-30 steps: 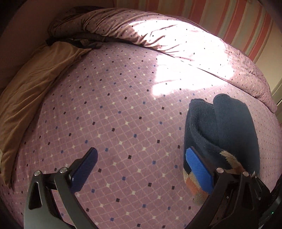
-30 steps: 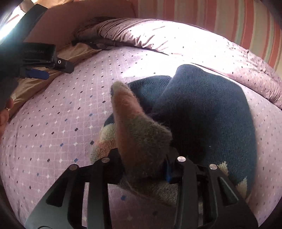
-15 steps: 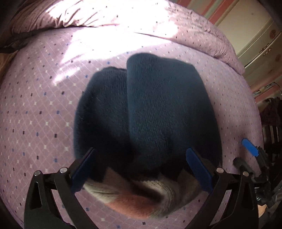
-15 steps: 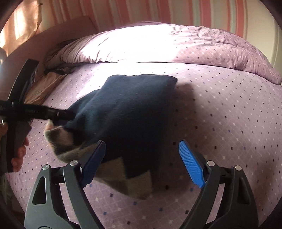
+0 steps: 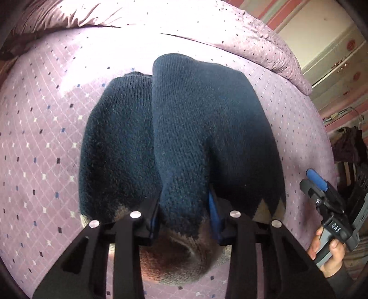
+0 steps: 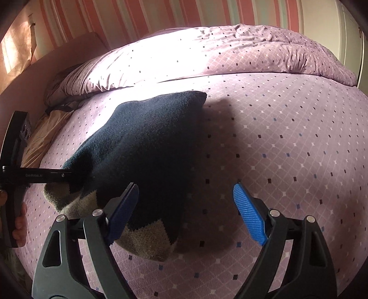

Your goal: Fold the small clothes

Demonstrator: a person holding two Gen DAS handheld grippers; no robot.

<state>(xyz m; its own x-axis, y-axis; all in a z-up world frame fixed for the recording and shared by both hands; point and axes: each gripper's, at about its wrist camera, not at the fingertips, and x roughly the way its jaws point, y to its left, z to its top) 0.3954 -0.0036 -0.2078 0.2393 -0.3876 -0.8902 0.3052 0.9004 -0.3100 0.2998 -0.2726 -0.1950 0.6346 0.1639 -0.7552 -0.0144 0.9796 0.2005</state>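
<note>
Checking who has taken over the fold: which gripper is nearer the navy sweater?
Left. The left gripper is shut on a fold of the sweater at its patterned hem. The right gripper is open beside it, one finger over its edge, holding nothing.

Bed's got a lilac diamond-print sheet with a matching rumpled duvet bunched along the back. Pink striped wallpaper behind it, and a tan pillow off to the left.
</note>
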